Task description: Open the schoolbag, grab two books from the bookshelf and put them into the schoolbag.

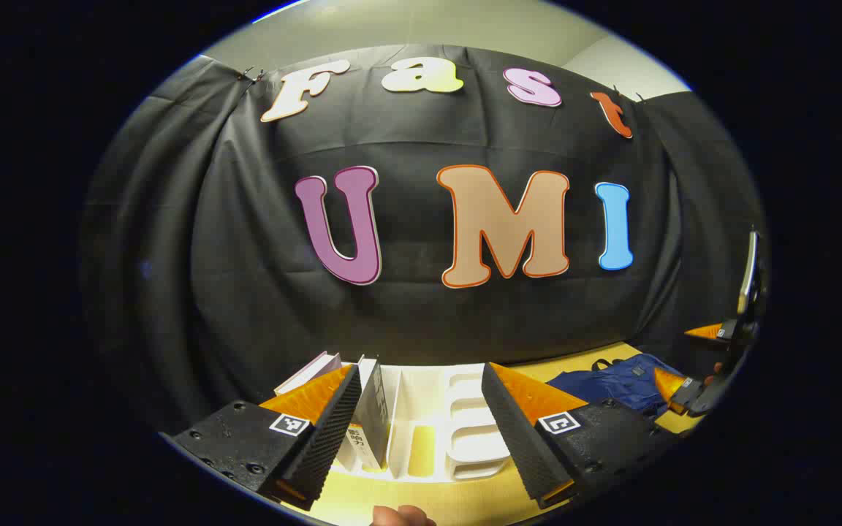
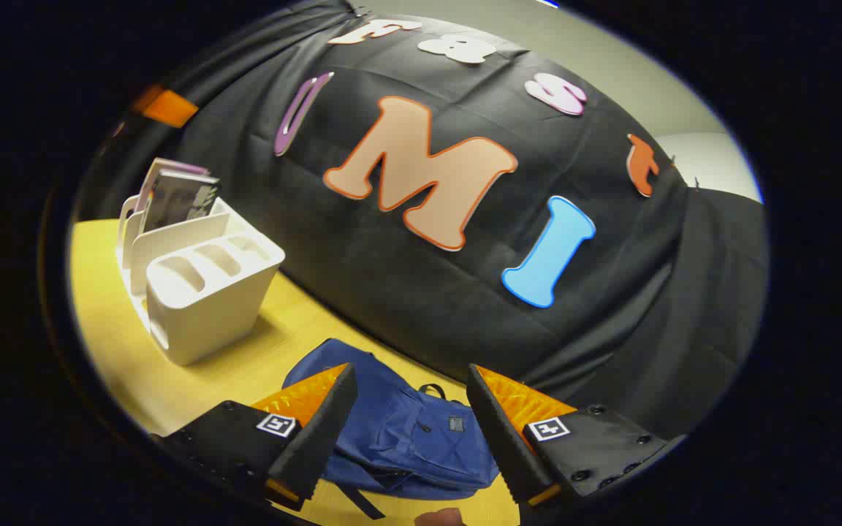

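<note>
The white bookshelf stands on the yellow table, directly ahead of my open left gripper. Two books stand in its left slots: a dark grey one against the inner side of the left finger, and a pale pink one behind it. The blue schoolbag lies flat on the table below my open right gripper, its zipper looking closed. In the left gripper view the bag is at the right, with the right gripper above it. The right gripper view has the bookshelf and books at the left.
The yellow table runs between shelf and bag, with bare room there. The black cloth wall stands close behind both. A thumb shows at the bottom edge of the left gripper view.
</note>
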The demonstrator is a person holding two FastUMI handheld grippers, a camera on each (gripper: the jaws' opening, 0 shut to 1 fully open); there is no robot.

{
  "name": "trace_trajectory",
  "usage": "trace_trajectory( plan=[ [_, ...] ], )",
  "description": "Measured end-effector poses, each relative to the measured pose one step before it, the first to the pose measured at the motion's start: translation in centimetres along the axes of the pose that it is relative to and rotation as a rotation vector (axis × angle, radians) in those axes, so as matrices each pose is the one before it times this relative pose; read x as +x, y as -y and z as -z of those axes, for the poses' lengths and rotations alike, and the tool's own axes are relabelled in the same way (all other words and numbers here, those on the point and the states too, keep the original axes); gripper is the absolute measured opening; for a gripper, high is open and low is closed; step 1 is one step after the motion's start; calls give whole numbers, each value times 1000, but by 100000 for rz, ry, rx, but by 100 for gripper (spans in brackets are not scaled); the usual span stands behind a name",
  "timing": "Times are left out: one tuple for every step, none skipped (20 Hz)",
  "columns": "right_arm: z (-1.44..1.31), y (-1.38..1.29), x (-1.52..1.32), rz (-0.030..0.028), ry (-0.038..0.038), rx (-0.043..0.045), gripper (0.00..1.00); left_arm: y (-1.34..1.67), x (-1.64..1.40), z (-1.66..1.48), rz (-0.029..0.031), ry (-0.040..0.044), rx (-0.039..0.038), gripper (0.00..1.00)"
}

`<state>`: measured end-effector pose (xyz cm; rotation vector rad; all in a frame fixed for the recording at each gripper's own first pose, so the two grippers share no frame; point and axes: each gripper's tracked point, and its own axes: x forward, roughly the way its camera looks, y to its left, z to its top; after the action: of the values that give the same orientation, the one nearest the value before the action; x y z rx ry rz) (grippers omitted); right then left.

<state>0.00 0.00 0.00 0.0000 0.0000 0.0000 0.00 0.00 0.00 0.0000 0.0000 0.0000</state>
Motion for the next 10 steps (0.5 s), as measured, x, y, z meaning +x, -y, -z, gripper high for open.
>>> trace_trajectory(
  plan=[
    [-114, -214, -200, -1006, 625, 1943, 100, -231, -110, -226, -802, 327, 282, 97],
    [-1229, 97, -399, -772, 2095, 7977, 90, -80, -232, -89, -834, 467, 295, 100],
    [-1660, -71, -166, 52, 2726, 8451, 90, -96, -113, -215, -495, 665, -251, 97],
    [-1263, 463, 9, 2406, 2062, 7863, 89, 22, -28, -292, -208, 901, -54, 100],
    [-2085, 628, -30, 2049, 2236, 13340, 90, 143, 20, -62, -162, 716, 195, 100],
    [-776, 189, -107, 818, 842, 6242, 90, 193, 81, -133, 364, 146, -237, 97],
    [-851, 266, 74, 494, 1010, 4144, 98, 157, 79, 117, 370, -2, -233, 97],
    [-669, 391, -87, 471, 922, 1496, 98, 364, 79, -75, 508, -235, -184, 97],
    [-496, 224, 6, 191, 889, -530, 100, 54, 127, 160, 371, -39, -39, 97],
    [-302, 28, -5, 45, 779, -1328, 100, 185, 80, -33, 484, 4, 95, 97]
  ],
)
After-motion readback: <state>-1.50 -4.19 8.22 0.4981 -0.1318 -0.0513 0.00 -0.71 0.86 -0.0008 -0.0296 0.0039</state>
